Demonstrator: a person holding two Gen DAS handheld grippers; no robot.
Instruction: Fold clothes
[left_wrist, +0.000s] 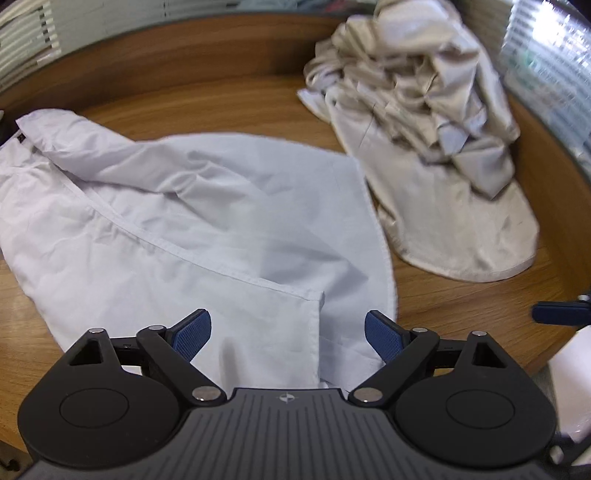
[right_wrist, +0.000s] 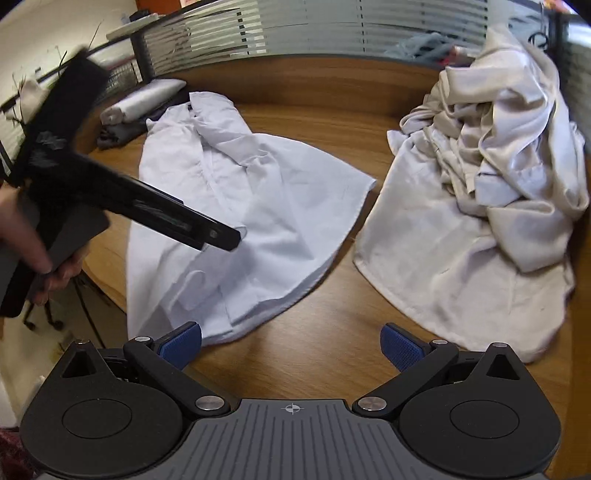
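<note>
Item one: white shirt (left_wrist: 184, 221), task garment, lying loosely spread and creased on the wooden table (left_wrist: 221, 92), collar end toward the far left, hem end nearest the cameras, one front panel partly turned over itself along a stitched seam. Item two: heap of beige garments (left_wrist: 424, 110), unsorted, crumpled, just beside the shirt on its right, their edges near but seemingly apart. Item three: small stack of folded clothes (right_wrist: 144, 99), far left corner of the table, beyond the shirt's collar. Item four: left gripper (left_wrist: 288, 336), jaws spread, blue pads on either side of the shirt's near hem, nothing pinched; whether the pads touch cloth cannot be told. Item five: right gripper (right_wrist: 291, 347), jaws spread wide over bare wood between shirt and heap, empty. Item six: hand (right_wrist: 33, 236), seen in the right wrist view, holding the left tool above the shirt. Step in hand, as judged: taking hold of the hem to flatten the shirt before folding. Handling note: pinch a single layer at each bottom corner, not the doubled panel; draw the corners apart and toward the near edge so creases pull out; keep the right tool clear of the beige heap so no stray fabric is caught.
</note>
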